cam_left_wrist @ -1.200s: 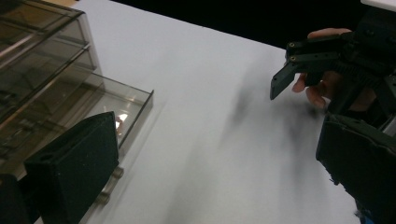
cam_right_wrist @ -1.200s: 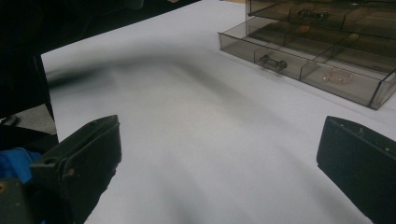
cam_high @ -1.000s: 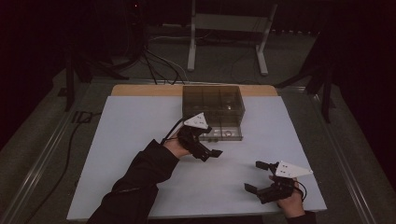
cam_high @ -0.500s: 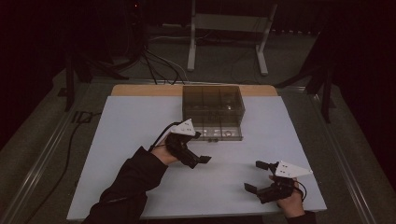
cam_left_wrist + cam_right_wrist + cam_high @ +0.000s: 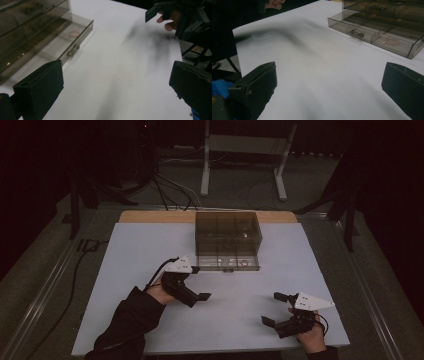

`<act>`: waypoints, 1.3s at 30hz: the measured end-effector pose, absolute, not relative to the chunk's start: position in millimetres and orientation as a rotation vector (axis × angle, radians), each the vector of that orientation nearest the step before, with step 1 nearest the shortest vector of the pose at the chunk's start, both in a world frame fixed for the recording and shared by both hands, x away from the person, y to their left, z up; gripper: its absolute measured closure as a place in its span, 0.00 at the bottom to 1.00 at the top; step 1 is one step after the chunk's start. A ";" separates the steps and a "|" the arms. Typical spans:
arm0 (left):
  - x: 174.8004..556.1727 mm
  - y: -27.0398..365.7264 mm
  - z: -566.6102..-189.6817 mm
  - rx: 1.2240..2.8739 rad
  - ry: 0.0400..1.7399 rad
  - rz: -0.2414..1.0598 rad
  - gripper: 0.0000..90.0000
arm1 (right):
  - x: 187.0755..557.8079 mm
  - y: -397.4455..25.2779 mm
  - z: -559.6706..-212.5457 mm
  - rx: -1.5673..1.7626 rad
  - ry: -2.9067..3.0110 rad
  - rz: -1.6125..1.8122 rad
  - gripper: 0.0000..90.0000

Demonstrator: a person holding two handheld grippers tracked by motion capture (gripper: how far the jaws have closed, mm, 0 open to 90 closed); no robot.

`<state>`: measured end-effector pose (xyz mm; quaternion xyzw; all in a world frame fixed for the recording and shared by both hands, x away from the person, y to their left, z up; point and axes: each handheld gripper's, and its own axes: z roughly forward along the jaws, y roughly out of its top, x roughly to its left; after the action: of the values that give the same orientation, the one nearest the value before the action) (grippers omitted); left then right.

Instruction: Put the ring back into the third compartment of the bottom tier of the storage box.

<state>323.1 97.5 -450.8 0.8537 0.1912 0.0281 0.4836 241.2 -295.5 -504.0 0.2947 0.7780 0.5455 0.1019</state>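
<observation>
The left gripper [image 5: 199, 292] has pulled back from the drawer box [image 5: 228, 240] over the last second: it was up against the front of the bottom drawer [image 5: 229, 263], and now it hangs over the bare mat [image 5: 150, 245], near the box but clear of it, jaws wide apart with nothing between them. The drawer stands drawn out from the foot of the box, its small handle [image 5: 72, 50] facing the person and a pale ring [image 5: 391, 40] lying in one compartment. The right gripper [image 5: 272, 309] rests low at the near right of the mat, well apart from the box, jaws spread and empty. To me the pull looks finished, and the open drawer is ready for reaching in.
</observation>
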 end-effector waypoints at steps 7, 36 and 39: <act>311.5 119.5 -464.5 2.070 0.510 0.084 0.00 | 241.6 -295.4 -504.2 0.874 2.296 1.608 0.00; 260.5 205.4 -507.9 1.978 0.719 0.142 0.01 | 241.5 -295.4 -504.2 0.875 2.297 1.603 0.00; 256.9 212.5 -510.5 1.970 0.741 0.139 0.01 | 241.9 -294.8 -504.5 0.871 2.300 1.601 0.00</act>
<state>256.9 212.5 -510.5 0.8122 0.3055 0.0573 0.4937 241.9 -294.8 -504.5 0.2953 0.7795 0.5426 0.1033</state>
